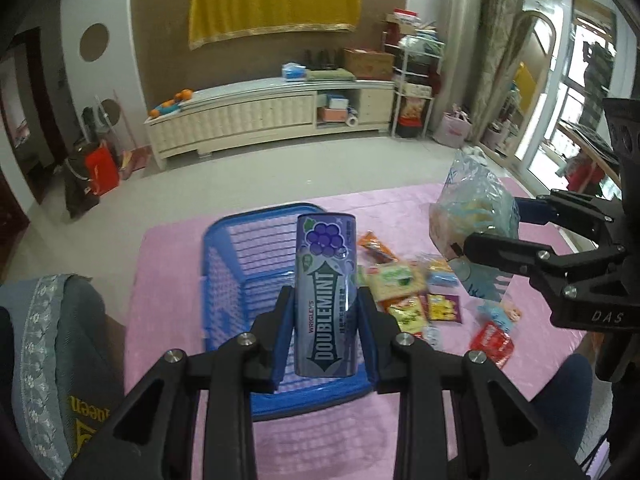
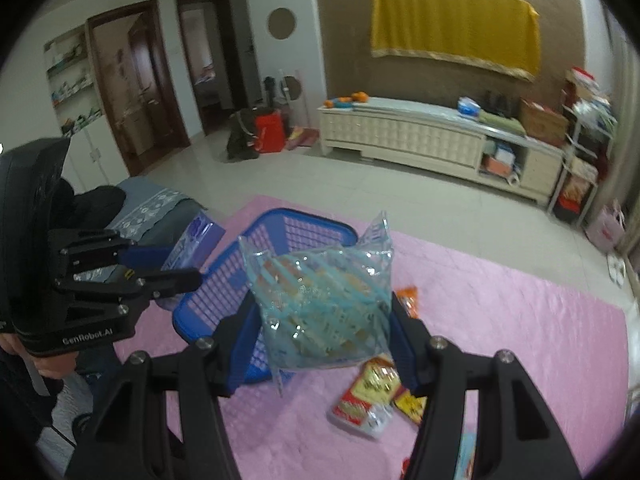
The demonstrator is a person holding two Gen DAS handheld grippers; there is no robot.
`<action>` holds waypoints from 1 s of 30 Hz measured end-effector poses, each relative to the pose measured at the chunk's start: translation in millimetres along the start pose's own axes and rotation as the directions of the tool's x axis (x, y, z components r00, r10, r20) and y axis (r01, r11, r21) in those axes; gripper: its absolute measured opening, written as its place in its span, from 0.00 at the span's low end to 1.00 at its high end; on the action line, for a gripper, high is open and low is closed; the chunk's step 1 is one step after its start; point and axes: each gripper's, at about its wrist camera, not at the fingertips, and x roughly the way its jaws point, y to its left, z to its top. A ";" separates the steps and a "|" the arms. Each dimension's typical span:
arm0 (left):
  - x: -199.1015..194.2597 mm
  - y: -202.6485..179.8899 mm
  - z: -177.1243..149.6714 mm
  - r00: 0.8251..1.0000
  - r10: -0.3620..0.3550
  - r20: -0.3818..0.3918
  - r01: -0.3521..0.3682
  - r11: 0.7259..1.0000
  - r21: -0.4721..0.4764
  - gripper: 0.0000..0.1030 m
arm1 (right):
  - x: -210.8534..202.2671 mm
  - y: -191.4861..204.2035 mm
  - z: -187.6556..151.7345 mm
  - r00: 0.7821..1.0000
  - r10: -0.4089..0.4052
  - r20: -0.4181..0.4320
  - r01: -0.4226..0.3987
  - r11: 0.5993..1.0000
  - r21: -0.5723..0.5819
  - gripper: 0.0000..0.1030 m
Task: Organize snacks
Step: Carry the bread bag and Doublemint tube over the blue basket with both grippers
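Note:
My left gripper (image 1: 326, 312) is shut on a purple Doublemint gum tin (image 1: 326, 280) and holds it upright above the blue plastic basket (image 1: 224, 264). My right gripper (image 2: 322, 324) is shut on a clear blue-striped bag of snacks (image 2: 324, 304), held in the air to the right of the basket (image 2: 296, 232). The right gripper and its bag (image 1: 472, 208) also show in the left wrist view, and the left gripper (image 2: 176, 276) with the tin (image 2: 196, 236) shows in the right wrist view. Several small snack packets (image 1: 404, 296) lie on the pink cloth right of the basket.
The pink tablecloth (image 2: 520, 320) covers the table. More packets (image 2: 372, 392) lie below the right gripper. A grey lace-trimmed cushion (image 1: 52, 352) sits at the table's left. A white TV cabinet (image 1: 272, 112) stands against the far wall across bare floor.

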 end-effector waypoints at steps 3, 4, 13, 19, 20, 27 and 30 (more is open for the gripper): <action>2.5 21.9 2.4 1.000 0.020 0.000 -0.020 1.000 -0.022 0.28 | 18.1 15.6 13.2 1.000 0.021 -0.009 -0.021 0.999 -0.032 0.62; 3.9 26.7 3.3 1.000 0.023 0.001 -0.023 0.999 -0.029 0.28 | 23.4 18.8 17.3 1.000 0.026 -0.013 -0.026 0.999 -0.039 0.62; 33.2 68.0 1.4 0.999 0.009 -0.032 -0.012 0.996 -0.088 0.28 | 88.4 28.0 33.0 0.995 0.049 -0.081 -0.053 0.997 -0.054 0.62; 64.3 90.9 0.2 0.998 -0.004 -0.061 -0.003 0.993 -0.116 0.28 | 144.9 25.9 34.5 0.987 0.049 -0.152 -0.059 0.996 -0.061 0.62; 66.8 92.5 0.2 0.998 -0.004 -0.064 -0.004 0.993 -0.118 0.28 | 151.5 26.0 34.5 0.986 0.050 -0.160 -0.061 0.996 -0.063 0.62; 79.4 103.4 -2.5 0.996 0.005 -0.088 -0.017 0.990 -0.142 0.28 | 189.6 23.3 32.1 0.977 0.045 -0.208 -0.063 0.995 -0.077 0.62; 78.2 103.2 -3.3 0.996 0.012 -0.093 -0.025 0.990 -0.135 0.28 | 190.3 25.3 30.9 0.978 0.026 -0.208 -0.047 0.994 -0.096 0.64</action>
